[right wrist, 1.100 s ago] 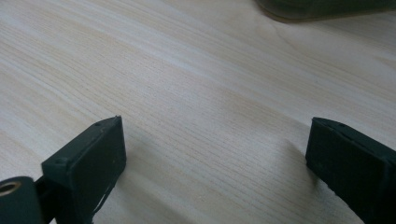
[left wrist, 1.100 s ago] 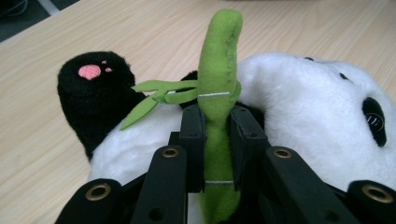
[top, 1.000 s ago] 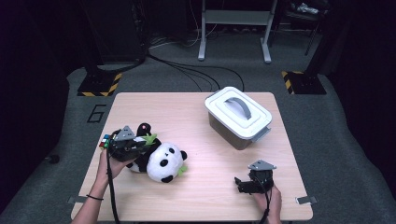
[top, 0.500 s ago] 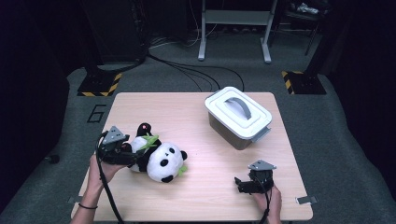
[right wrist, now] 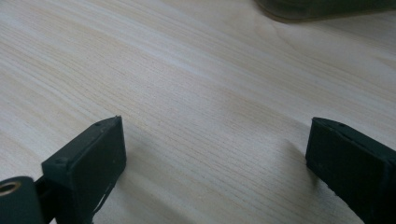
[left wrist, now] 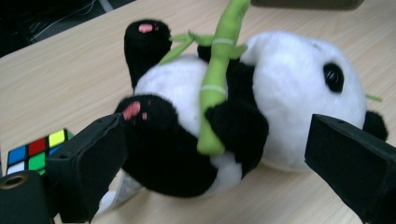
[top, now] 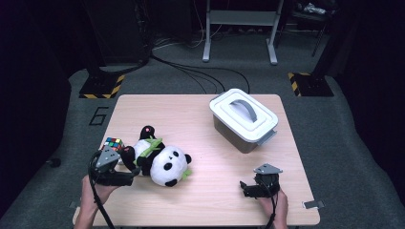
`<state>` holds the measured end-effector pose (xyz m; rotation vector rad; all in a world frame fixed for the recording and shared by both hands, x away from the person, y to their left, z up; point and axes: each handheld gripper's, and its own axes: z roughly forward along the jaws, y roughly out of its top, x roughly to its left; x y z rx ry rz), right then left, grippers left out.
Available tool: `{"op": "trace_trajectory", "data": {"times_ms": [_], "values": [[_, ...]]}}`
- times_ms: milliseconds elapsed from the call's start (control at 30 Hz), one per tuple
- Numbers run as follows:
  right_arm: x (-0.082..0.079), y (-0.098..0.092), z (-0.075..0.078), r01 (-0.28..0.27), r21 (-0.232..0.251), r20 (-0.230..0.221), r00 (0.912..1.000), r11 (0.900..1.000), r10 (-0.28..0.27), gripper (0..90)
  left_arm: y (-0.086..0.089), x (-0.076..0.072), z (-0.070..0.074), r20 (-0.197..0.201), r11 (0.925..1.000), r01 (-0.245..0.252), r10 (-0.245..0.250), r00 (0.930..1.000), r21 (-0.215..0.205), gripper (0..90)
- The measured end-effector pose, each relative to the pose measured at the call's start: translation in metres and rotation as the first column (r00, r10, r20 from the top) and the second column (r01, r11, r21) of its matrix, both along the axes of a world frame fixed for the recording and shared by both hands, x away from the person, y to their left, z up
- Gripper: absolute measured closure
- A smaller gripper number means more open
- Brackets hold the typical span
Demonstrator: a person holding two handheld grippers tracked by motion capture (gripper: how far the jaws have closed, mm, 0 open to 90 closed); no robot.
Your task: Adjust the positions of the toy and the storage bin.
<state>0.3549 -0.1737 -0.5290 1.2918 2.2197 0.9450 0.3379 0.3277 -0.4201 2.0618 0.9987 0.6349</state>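
A black-and-white panda plush (top: pixel 162 162) lies on its back at the table's left, with a green bamboo stalk (left wrist: pixel 215 88) across its chest. My left gripper (top: pixel 130 175) sits just left of it, near the front edge. Its jaws have just been opening and now stand wide and open. The panda's (left wrist: pixel 243 107) dark legs lie just ahead of the tips, and the pads (left wrist: pixel 100 158) do not press on it. My right gripper (top: pixel 244 189) rests open at the front right over bare wood (right wrist: pixel 210 84), holding nothing.
A small colour cube (top: pixel 113 143) lies behind the left gripper, beside the panda's foot; it shows at the left gripper view's left edge (left wrist: pixel 39 151). A white lidded box with a grey handle (top: pixel 243 118) stands at the back right. The wooden table (top: pixel 191 205) has bare wood in the middle and front.
My left gripper has let go of the panda, opened wide and drawn back toward the front-left edge, uncovering the colour cube. The panda has settled on the table. The right gripper has stayed still.
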Motion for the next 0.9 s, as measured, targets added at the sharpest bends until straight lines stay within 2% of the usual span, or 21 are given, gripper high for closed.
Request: {"op": "trace_trajectory", "data": {"times_ms": [133, 200, 233, 267, 300, 500, 567, 600, 733, 833, 900], "values": [[0.0, 0.0, 0.0, 0.0, 0.0, 0.001, 1.0, 1.0, 0.0, 4.1, 0.009, -0.006, -0.016, -0.021, 0.9993, -0.036, 0.036, 0.9991, 0.0, 3.5], [0.0, 0.0, 0.0, 0.0, 0.0, 0.001, 1.0, 1.0, 0.0, 4.1, 0.013, -0.008, -0.026, -0.046, 0.9988, -0.049, 0.049, 0.9978, -0.004, 3.0], [0.0, 0.0, 0.0, -0.001, 0.0, 0.001, 1.0, 1.0, 0.001, 4.1, 0.013, -0.008, -0.026, -0.046, 0.9988, -0.049, 0.049, 0.9978, -0.004, 2.9], [0.0, 0.0, 0.0, -0.001, 0.0, 0.001, 1.0, 1.0, 0.001, 4.1, 0.014, -0.009, -0.033, -0.055, 0.9977, -0.068, 0.067, 0.9962, 0.0, 2.9], [0.0, 0.0, 0.0, 0.0, 0.0, 0.001, 1.0, 1.0, 0.0, 4.1, 0.016, -0.01, -0.042, -0.078, 0.9975, -0.071, 0.071, 0.9944, 0.0, 2.4], [0.0, 0.0, 0.0, -0.001, -0.001, 0.001, 1.0, 1.0, 0.001, 4.1, 0.018, -0.009, -0.076, -0.138, 0.9948, -0.101, 0.1, 0.9853, 0.0, 2.0], [0.0, 0.0, 0.0, -0.001, -0.001, 0.001, 1.0, 1.0, 0.001, 4.1, 0.018, -0.009, -0.082, -0.148, 0.9946, -0.104, 0.103, 0.9837, 0.002, 1.8], [0.0, 0.0, 0.0, -0.001, -0.001, 0.001, 1.0, 1.0, 0.001, 4.0, 0.017, -0.008, -0.093, -0.167, 0.9939, -0.11, 0.11, 0.9798, 0.01, 1.6], [0.0, 0.0, 0.0, -0.002, -0.002, 0.002, 1.0, 1.0, 0.002, 3.7, 0.016, -0.007, -0.103, -0.175, 0.9934, -0.113, 0.115, 0.9779, 0.02, 1.6], [0.001, 0.0, 0.0, 0.001, -0.002, 0.002, 1.0, 1.0, -0.001, 3.4, 0.015, -0.006, -0.11, -0.174, 0.9919, -0.127, 0.123, 0.9769, -0.009, 0.5], [0.001, 0.0, 0.0, 0.001, -0.002, 0.002, 1.0, 1.0, -0.001, 3.3, 0.015, -0.005, -0.11, -0.178, 0.9917, -0.128, 0.124, 0.9761, -0.011, 0.1]]}}
